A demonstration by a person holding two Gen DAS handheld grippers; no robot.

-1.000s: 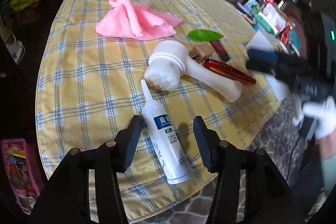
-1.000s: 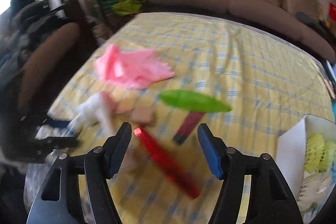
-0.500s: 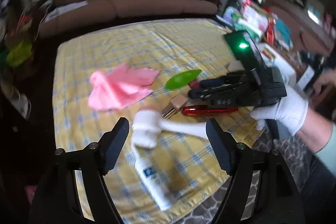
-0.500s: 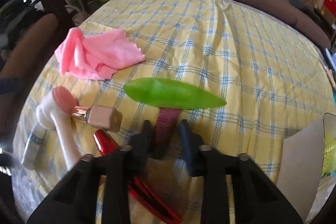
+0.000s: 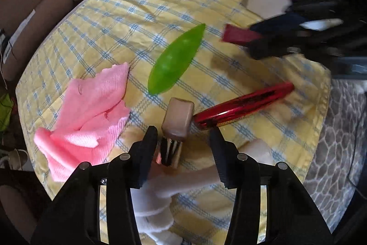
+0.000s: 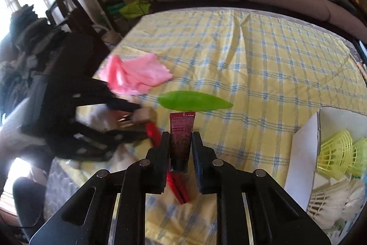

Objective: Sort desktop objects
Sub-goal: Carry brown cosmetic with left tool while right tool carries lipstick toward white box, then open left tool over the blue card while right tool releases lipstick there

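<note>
Our right claw [image 6: 180, 146] pinches the dark red tube [image 6: 181, 133]; our left claw [image 5: 183, 148] is closing over the tan-capped lipstick [image 5: 175, 128], not yet gripping it.

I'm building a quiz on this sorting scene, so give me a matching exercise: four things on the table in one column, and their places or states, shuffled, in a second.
Things:
1. dark red tube
2. green leaf-shaped item
3. pink cloth
4. yellow shuttlecocks

Places or states:
A. crumpled at the table's edge
B. clamped in the right gripper
C. inside the white box
D. lying flat, mid-table, beside the cloth

Pairs: 1-B, 2-D, 3-A, 4-C
</note>
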